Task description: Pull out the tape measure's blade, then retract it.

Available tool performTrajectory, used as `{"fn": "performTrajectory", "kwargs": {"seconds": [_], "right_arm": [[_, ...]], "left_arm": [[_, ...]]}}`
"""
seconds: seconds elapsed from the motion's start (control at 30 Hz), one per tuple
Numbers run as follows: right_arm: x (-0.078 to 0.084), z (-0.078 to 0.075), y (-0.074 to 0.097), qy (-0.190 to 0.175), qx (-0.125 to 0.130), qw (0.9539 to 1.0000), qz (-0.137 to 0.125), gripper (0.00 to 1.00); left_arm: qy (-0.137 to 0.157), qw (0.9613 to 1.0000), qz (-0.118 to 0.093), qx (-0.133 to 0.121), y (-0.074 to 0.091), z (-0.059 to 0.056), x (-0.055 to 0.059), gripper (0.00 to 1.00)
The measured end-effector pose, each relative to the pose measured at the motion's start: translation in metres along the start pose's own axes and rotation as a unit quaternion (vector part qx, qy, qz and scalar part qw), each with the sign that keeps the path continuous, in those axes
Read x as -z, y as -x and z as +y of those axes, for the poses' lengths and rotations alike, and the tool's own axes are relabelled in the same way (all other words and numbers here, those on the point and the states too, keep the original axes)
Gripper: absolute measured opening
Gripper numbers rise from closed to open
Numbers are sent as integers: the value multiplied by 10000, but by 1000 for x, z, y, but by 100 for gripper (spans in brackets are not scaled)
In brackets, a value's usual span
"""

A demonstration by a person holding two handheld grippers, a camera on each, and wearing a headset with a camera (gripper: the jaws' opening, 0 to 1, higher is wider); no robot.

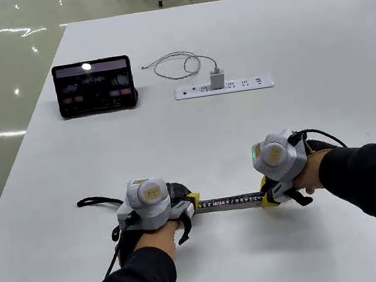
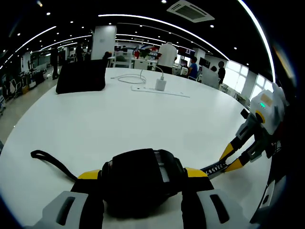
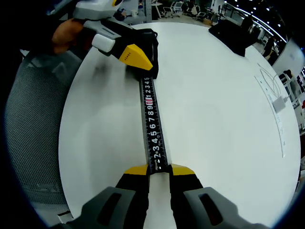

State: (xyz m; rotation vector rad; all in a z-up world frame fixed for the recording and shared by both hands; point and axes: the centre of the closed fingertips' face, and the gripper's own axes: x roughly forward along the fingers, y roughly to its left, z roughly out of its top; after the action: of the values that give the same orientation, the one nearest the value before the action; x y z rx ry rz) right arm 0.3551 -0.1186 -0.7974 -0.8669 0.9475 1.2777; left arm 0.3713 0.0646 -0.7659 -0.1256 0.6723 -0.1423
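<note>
A black tape measure case (image 2: 140, 179) sits between the yellow-tipped jaws of my left gripper (image 2: 143, 174), which is shut on it low on the white table (image 1: 229, 37). Its wrist strap (image 2: 50, 161) trails off to the left. The black numbered blade (image 3: 151, 125) runs out flat along the table to my right gripper (image 3: 155, 169), whose jaws are shut on the blade's end. In the head view the left gripper (image 1: 191, 203) and right gripper (image 1: 266, 199) face each other with a short stretch of blade (image 1: 228, 202) between them.
A dark tablet (image 1: 94, 85) stands at the far left of the table. A white power strip (image 1: 224, 87) with a plugged-in charger and coiled white cable (image 1: 181, 65) lies behind the grippers. Office chairs and people's legs show beyond the far edge.
</note>
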Motion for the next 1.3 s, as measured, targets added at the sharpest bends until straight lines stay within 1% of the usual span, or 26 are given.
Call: {"fn": "performTrajectory", "kwargs": {"seconds": [0.17, 0.23, 0.5, 0.83, 0.9, 1.07, 1.17, 1.3], "right_arm": [[-5, 0, -2, 3, -15, 10000, -57, 11], [-8, 0, -3, -64, -4, 9999, -107, 11], [-13, 0, -5, -89, -1, 9997, -210, 11], [-20, 3, -7, -46, -8, 9997, -248, 12], [-21, 3, -8, 34, -12, 9996, -263, 11], [-25, 4, -9, -19, -19, 9996, -287, 12], [-27, 4, -9, 68, -42, 9995, -320, 11], [-29, 4, -10, 46, -56, 9992, -392, 11]], "left_arm": [[0, 10000, 6, -1, 0, 0, 0, 62], [1, 10000, 5, -3, 0, 0, 0, 62], [10, 10000, -4, 0, 0, 0, 0, 62], [16, 10000, 11, 2, -1, 1, 0, 62], [16, 10000, 10, 6, -1, 1, 0, 62], [16, 10000, 9, 5, 0, 0, 0, 62], [15, 10000, 10, 10, 0, 0, 0, 62], [14, 10000, 11, 13, 0, 0, 0, 62]]}}
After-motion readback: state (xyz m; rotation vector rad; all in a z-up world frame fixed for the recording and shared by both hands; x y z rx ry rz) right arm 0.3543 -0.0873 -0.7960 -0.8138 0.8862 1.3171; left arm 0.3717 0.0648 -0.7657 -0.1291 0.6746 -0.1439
